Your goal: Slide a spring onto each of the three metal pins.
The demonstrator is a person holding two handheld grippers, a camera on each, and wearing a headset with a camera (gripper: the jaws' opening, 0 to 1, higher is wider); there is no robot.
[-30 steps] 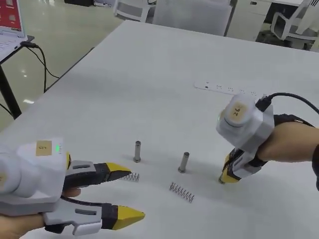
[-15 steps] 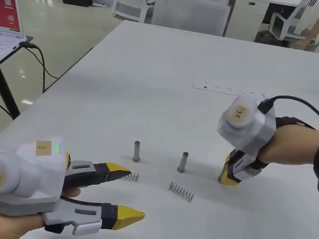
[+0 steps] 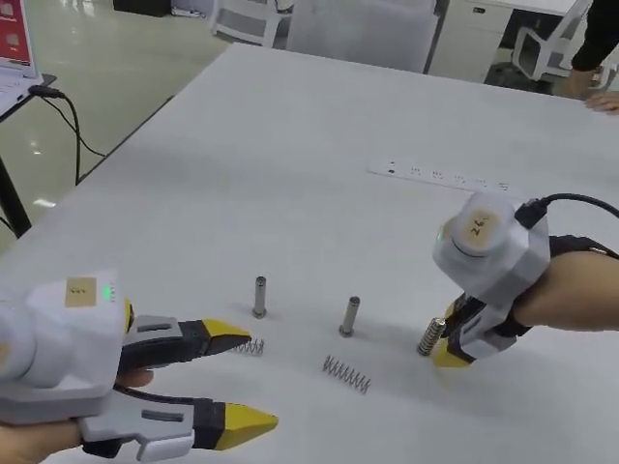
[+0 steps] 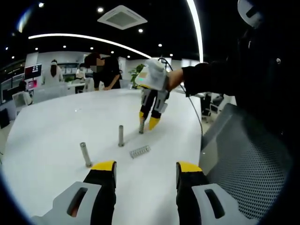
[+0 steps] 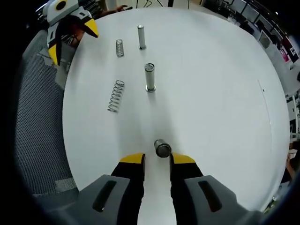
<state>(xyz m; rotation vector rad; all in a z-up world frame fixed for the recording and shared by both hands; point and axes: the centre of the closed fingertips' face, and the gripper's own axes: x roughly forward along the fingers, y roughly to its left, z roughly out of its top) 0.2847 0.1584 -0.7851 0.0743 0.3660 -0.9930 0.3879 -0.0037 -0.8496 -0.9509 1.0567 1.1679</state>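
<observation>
On table [image 3: 290, 145]: 3 pins [image 3: 349, 316], 3 springs [image 3: 346, 374] (1 sleeved?); L tongs [image 3: 259, 378], R tongs [image 3: 447, 354] apart.

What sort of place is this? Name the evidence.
Probably an open-plan office or lab: office chairs behind the long white table, a power strip on it, and a ceiling air-conditioning vent.

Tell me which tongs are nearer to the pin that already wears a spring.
Right. The right tongs hover close beside the spring-covered pin, almost against it. The left tongs are far off, beyond the bare middle pin and a loose spring.
</observation>
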